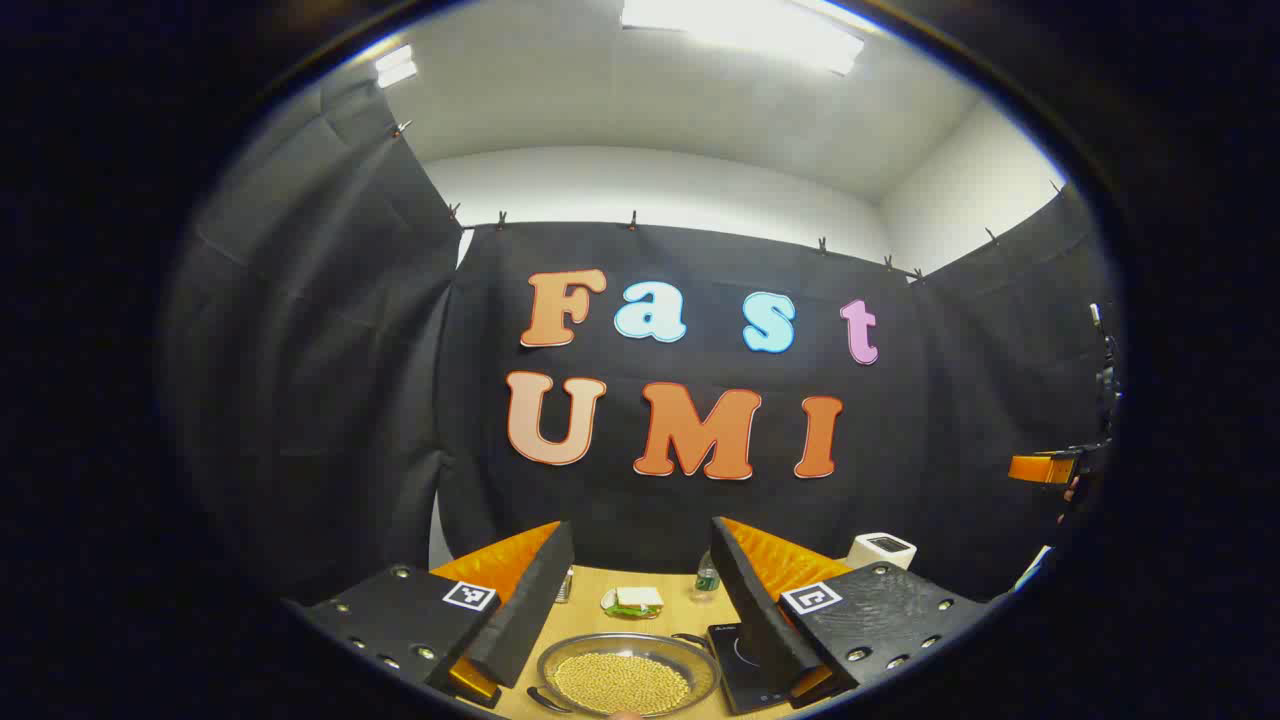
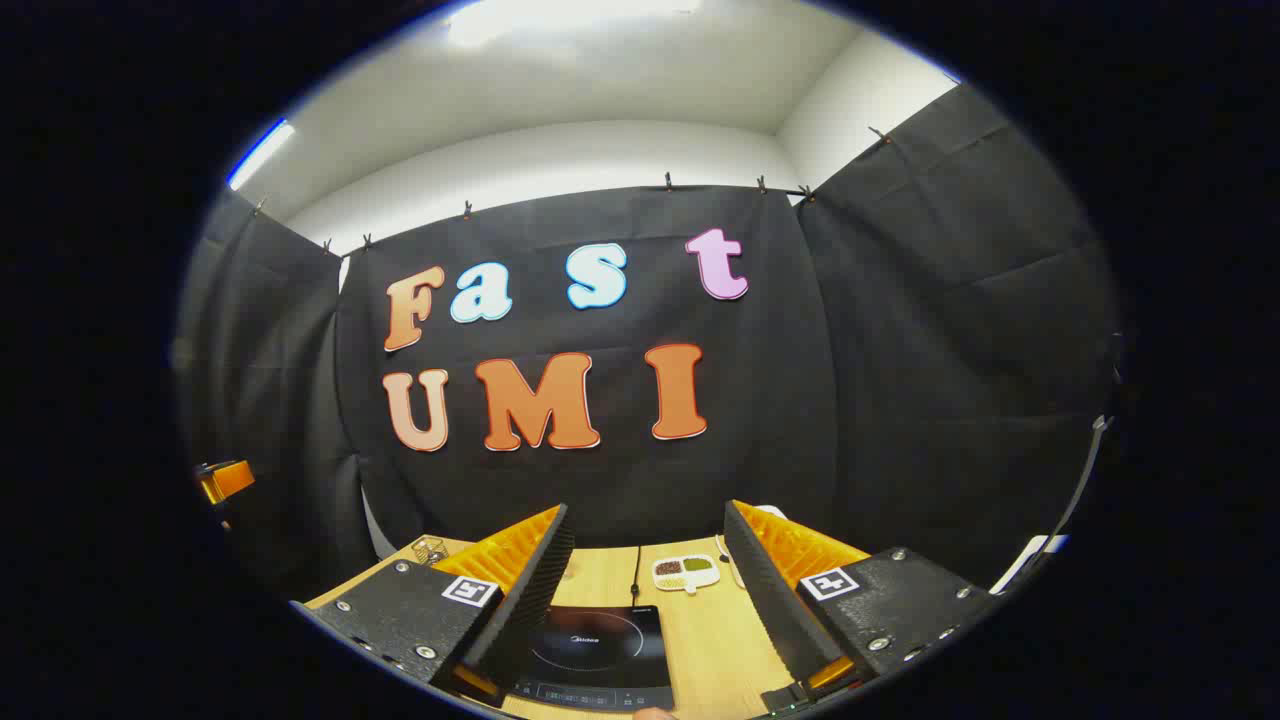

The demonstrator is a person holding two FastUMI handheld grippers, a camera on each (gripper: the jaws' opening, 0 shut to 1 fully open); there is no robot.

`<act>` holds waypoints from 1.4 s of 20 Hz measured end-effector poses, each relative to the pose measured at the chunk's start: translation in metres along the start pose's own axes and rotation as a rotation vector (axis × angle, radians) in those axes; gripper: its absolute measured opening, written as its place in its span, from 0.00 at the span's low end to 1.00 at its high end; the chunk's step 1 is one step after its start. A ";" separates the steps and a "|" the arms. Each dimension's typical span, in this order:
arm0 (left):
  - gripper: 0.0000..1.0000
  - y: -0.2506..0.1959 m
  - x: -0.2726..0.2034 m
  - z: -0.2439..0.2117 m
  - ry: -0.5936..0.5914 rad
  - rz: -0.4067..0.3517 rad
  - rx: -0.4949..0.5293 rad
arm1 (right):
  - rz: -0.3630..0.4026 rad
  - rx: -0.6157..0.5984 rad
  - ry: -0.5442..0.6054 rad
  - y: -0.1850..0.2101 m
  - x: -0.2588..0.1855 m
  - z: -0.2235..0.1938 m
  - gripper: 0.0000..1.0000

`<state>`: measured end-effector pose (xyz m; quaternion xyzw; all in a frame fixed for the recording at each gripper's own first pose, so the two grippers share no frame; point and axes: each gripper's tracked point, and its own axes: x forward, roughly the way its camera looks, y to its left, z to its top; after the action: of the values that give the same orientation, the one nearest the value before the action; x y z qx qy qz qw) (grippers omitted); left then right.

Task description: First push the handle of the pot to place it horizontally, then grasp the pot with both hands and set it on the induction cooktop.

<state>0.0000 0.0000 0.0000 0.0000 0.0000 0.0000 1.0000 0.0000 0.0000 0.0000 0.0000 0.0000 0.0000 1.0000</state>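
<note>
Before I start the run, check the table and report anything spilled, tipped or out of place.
Nothing stands out. The shallow metal pot full of small yellow beans sits level on the light wooden table, with no beans seen outside its rim. The black induction cooktop lies flat and bare. Both grippers hang open above the table, touching nothing.

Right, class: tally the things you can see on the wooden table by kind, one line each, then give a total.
Pot: 1
Induction cooktop: 1
Bottle: 1
Small dishes: 2, a plate and a divided dish
Total: 5
</note>
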 end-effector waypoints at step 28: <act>0.57 -0.019 0.020 -0.029 0.031 -0.065 -0.006 | 0.045 -0.033 0.017 0.020 0.009 -0.016 0.95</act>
<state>0.0195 -0.0189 -0.0288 -0.0032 0.0154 -0.0323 0.9994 0.0087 0.0197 -0.0162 -0.0164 0.0084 0.0223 0.9996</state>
